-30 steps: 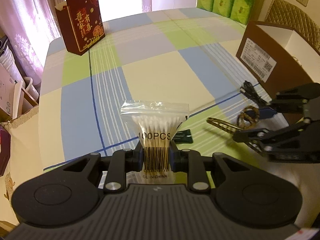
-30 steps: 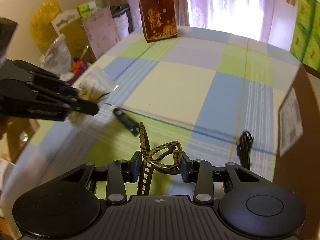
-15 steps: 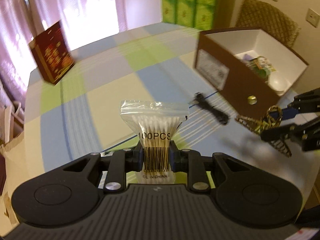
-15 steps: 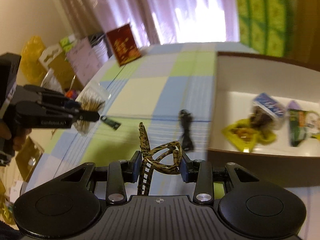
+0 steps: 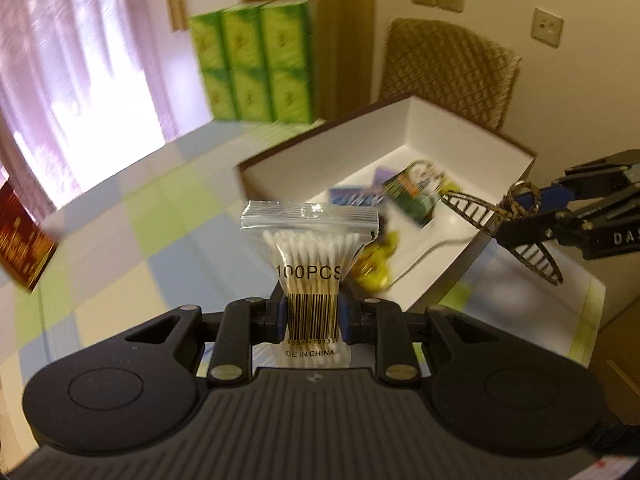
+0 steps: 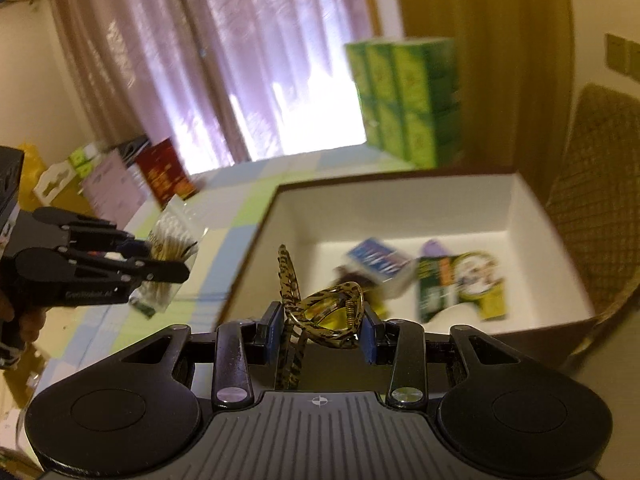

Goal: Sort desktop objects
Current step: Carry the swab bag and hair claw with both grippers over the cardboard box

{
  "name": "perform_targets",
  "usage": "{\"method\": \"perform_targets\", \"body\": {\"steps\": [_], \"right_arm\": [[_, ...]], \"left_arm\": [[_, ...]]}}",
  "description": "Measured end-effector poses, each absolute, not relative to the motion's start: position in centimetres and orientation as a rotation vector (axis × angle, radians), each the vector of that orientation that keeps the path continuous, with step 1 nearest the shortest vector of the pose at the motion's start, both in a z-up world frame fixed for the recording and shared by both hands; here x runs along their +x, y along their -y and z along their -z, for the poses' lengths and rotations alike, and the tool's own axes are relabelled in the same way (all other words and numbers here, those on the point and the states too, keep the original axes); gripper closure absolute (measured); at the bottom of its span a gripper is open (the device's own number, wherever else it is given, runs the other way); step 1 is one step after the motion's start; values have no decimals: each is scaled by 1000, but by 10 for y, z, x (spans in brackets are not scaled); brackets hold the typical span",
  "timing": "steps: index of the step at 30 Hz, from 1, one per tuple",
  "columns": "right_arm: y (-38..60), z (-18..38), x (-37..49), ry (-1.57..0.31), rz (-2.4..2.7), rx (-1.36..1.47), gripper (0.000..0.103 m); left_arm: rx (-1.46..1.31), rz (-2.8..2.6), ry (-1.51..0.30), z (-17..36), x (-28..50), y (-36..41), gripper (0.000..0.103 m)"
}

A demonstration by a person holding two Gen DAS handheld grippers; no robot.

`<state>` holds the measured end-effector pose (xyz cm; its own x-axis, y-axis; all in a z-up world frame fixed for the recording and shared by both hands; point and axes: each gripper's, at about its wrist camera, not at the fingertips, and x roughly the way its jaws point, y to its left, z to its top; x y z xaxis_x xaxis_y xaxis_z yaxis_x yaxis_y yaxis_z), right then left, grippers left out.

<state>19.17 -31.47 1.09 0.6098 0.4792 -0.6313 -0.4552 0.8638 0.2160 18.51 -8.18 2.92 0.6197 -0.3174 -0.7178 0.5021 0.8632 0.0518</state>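
My left gripper (image 5: 312,314) is shut on a clear bag of cotton swabs (image 5: 310,248) marked 100PCS, held in the air just short of the open brown box (image 5: 408,128) with white inside. My right gripper (image 6: 322,330) is shut on a leopard-print hair clip (image 6: 328,316) and holds it over the box's near edge (image 6: 256,240). The right gripper and clip (image 5: 516,208) show at the right of the left wrist view, above the box's right corner. The left gripper and swab bag (image 6: 168,248) show at the left of the right wrist view.
The box holds several packets, a blue one (image 6: 380,260), a green one (image 6: 456,284) and a yellow one (image 5: 376,256). Green tissue packs (image 5: 256,60) stand behind it. A woven chair (image 5: 448,68) is at the back. A red gift box (image 6: 166,172) stands on the checked tablecloth (image 5: 120,248).
Both grippers have swung right and risen from the table towards the box, each still holding its object. The box's inside has come into full view.
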Motion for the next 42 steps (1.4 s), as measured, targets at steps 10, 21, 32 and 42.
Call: {"method": "perform_targets", "body": {"steps": [10,21,32,42], "right_arm": [[366,-18,228,-714,-529,31,67],[384,-11,273,-714,-553,11,67],[399,0,314,-738,-535,9,67],[392,30,352,-813,-532,-30,67]], "left_arm": [[275,490,-735,-37,209,148,83],[273,445,-751,-34,232,171,83],[267,397,-781,-27,262,176,83],[300,329,-871,-4,305,189,82]]}}
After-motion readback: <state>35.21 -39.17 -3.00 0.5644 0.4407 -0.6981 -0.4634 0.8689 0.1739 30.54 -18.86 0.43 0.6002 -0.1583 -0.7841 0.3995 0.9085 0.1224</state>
